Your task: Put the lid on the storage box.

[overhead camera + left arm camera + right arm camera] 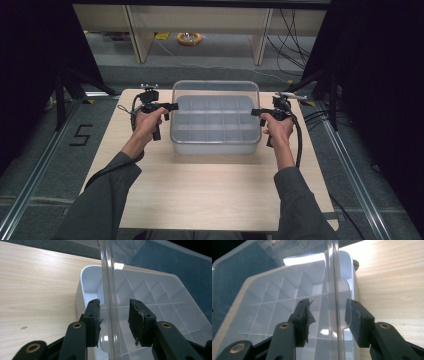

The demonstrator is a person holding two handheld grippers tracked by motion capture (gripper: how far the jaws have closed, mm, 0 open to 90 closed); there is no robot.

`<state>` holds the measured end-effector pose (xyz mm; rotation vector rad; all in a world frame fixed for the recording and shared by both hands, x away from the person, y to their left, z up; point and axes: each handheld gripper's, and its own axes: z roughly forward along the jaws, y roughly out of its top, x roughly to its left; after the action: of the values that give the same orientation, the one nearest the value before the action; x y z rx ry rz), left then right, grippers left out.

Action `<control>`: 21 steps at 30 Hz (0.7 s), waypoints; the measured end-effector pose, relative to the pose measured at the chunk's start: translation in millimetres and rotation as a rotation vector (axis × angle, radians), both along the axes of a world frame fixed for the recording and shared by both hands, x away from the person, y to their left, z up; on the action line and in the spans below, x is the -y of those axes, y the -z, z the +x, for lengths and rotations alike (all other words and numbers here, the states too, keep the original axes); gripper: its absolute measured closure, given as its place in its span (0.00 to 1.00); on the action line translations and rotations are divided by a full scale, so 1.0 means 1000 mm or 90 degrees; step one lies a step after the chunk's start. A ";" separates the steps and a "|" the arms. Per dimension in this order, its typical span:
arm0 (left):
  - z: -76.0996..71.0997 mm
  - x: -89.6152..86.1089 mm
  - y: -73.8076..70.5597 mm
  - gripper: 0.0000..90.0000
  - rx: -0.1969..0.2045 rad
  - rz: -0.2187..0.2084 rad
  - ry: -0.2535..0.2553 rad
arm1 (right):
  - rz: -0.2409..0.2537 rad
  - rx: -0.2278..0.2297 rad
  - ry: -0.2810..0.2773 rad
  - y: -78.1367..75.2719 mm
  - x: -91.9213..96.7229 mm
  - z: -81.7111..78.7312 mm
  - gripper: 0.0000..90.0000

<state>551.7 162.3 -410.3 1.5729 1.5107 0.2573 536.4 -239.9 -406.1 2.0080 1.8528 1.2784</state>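
Lid, clear plastic, raised over its divided box mid-table in the high view, my left gripper and right gripper at its side edges. Left gripper view: jaws apart, straddling the lid's edge, not clamped. Right gripper view: likewise; I judge gripping and moving the lid remain.

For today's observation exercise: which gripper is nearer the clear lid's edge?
Neither clearly: the left gripper straddles the clear lid at its left edge, the right gripper at its right edge, both open.
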 end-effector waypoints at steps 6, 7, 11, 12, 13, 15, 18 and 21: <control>0.004 -0.001 0.012 0.67 -0.022 -0.005 -0.005 | -0.003 -0.011 0.002 0.009 -0.001 0.005 0.60; 0.005 -0.001 0.014 0.67 -0.024 -0.006 -0.007 | -0.007 -0.011 0.005 0.011 -0.002 0.006 0.60; 0.007 -0.001 0.021 0.66 -0.030 -0.002 -0.007 | -0.019 -0.035 0.009 0.016 -0.007 0.008 0.59; 0.007 -0.001 0.022 0.66 -0.035 -0.005 -0.011 | -0.019 -0.035 0.009 0.016 -0.007 0.008 0.59; 0.007 -0.001 0.022 0.66 -0.036 -0.005 -0.010 | -0.028 -0.039 0.021 0.017 -0.008 0.009 0.59; 0.007 0.000 0.024 0.66 -0.036 -0.004 -0.007 | -0.025 -0.029 0.010 0.019 -0.007 0.010 0.58; 0.008 0.000 0.027 0.65 -0.043 -0.006 -0.005 | -0.040 -0.028 0.009 0.018 -0.008 0.010 0.58; 0.009 0.002 0.032 0.64 -0.050 -0.008 -0.010 | -0.069 -0.015 -0.008 0.020 -0.006 0.012 0.57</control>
<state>560.5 159.9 -442.3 1.5783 1.5828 0.1957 548.0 -234.4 -425.8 1.9676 1.9046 1.1352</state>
